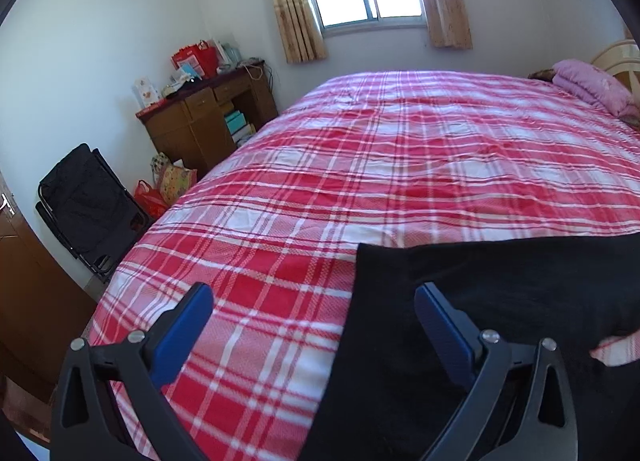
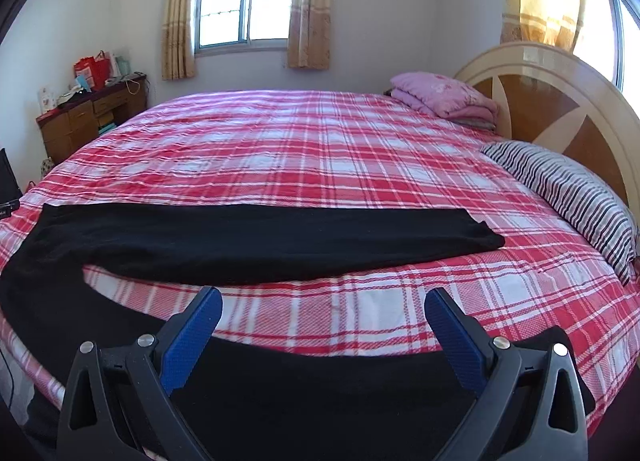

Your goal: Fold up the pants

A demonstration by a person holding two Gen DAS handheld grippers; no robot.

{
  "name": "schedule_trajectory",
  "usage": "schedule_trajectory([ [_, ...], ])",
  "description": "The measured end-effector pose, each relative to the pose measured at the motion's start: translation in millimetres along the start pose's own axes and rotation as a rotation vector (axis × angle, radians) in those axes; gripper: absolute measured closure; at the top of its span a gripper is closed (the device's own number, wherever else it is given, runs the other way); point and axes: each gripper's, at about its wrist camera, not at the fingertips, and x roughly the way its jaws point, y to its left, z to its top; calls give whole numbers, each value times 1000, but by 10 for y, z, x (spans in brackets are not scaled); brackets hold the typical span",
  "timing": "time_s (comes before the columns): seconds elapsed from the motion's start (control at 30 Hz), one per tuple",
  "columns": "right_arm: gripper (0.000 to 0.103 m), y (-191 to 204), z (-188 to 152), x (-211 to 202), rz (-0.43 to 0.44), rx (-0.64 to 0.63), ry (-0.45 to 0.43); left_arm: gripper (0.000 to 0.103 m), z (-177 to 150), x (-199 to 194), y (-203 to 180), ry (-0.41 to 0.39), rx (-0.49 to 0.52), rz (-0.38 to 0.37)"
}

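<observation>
Below, black pants (image 2: 256, 237) flat on plaid bedspread (image 2: 320, 149); right hand-held gripper (image 2: 323, 311) spread above near leg, left hand-held gripper (image 1: 314, 307) spread.

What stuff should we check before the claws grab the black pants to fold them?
1. Left claw open: ok.
2. Right claw open: ok.
3. Black pants spread out on the plaid bedspread: ok, with the legs apart.
4. Nothing lying on the pants: ok.
5. Pillows clear: ok, striped pillow and pink quilt sit apart from the pants.
6. Near leg fully on the bed: cannot tell, the claw hides part of it.
</observation>
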Motion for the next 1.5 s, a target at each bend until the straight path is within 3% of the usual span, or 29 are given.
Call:
schedule_trajectory([
  [0.17, 5, -134, 30, 226, -6, 18, 34, 12, 151, 475, -165, 71, 45, -119],
  [0.27, 16, -234, 64, 363, -13, 33, 60, 22, 230, 826, -234, 134, 59, -147],
  [0.37, 18, -370, 105, 487, -29, 55, 77, 34, 235, 1072, -243, 195, 55, -170],
  [0.43, 20, -476, 137, 555, -44, 66, 84, 50, 219, 1171, -229, 231, 38, -196],
  [0.47, 25, -533, 160, 582, -52, 65, 86, 57, 209, 1198, -212, 240, 22, -240],
  [0.5, 31, -582, 185, 613, -59, 63, 88, 71, 207, 1210, -211, 240, 9, -284],
  [0.77, 35, -1387, 492, 973, -125, 166, 124, 85, 228, 1165, -311, 237, 68, -284],
  [1.03, 41, -2211, 710, 1547, -231, 270, 190, 88, 291, 1232, -401, 288, 79, -242],
  [1.17, 41, -2422, 792, 1914, -148, 307, 242, 89, 286, 1262, -423, 286, 81, -244],
  [1.37, 41, -2385, 860, 2463, -77, 283, 329, 89, 273, 1293, -398, 292, 62, -257],
  [1.47, 52, -2343, 842, 2639, -57, 270, 373, 89, 281, 1300, -402, 299, 57, -253],
  [1.5, 65, -2323, 846, 2641, -56, 254, 371, 89, 283, 1304, -400, 301, 58, -254],
])
